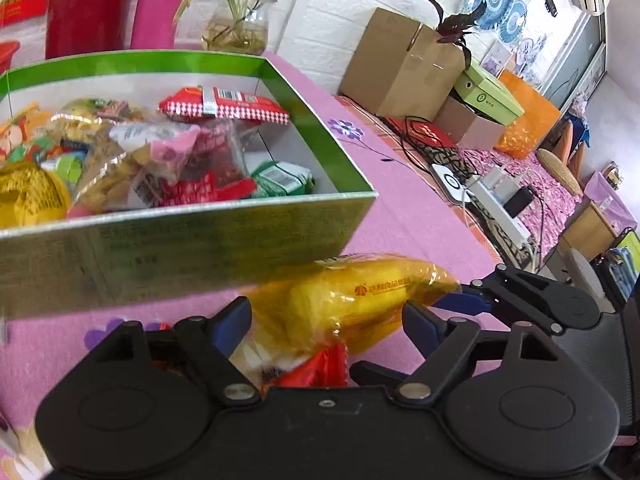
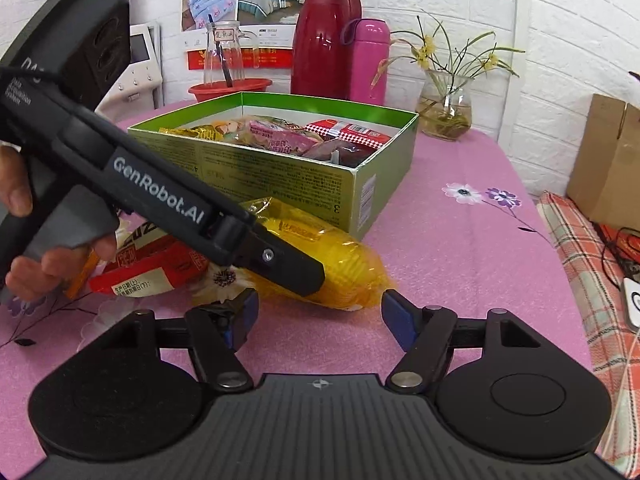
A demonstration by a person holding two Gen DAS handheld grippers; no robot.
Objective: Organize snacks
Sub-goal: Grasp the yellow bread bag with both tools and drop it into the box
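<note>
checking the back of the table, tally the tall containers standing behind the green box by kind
red thermos jug: 1
pink flask: 1
glass vase with yellow flowers: 1
clear glass bottle, standing in a red basin: 1
total: 4

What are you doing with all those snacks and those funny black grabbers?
A person is tidying snacks into the green box on the pink table. The box already holds many packets. The left gripper is open around a yellow snack bag lying on the table beside the box, not yet squeezing it. The right gripper waits open and empty just in front of that bag. A red packet also lies outside the box.
</note>
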